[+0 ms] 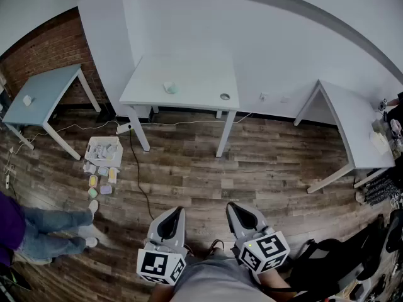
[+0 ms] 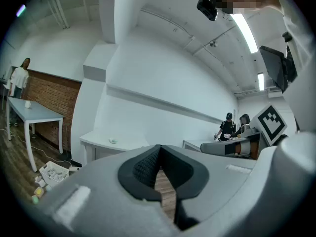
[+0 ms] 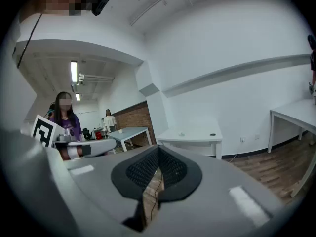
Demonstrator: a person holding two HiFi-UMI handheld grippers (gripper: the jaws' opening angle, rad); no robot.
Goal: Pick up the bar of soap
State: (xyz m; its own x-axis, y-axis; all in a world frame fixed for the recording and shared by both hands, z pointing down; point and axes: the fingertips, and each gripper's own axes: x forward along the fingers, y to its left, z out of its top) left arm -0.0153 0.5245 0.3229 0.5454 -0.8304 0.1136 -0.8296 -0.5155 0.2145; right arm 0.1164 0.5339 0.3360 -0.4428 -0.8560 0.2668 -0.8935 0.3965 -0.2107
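Note:
The bar of soap (image 1: 170, 87) is a small pale green lump lying on the white table (image 1: 189, 74) across the room. A small round dish (image 1: 225, 96) sits near that table's right front corner. Both grippers are held low in front of me, far from the table and pointing toward it. My left gripper (image 1: 174, 211) is shut with nothing in it, and my right gripper (image 1: 235, 206) is likewise shut and empty. In the left gripper view the soap (image 2: 113, 141) shows beyond the closed jaws. The right gripper view shows the soap (image 3: 181, 134) far off on the table top.
A blue-grey table (image 1: 44, 93) stands at the left and another white table (image 1: 352, 124) at the right. A white basket (image 1: 104, 150) and small coloured items (image 1: 101, 184) lie on the wood floor by a cable (image 1: 140, 181). A person's legs (image 1: 56, 228) stand at lower left.

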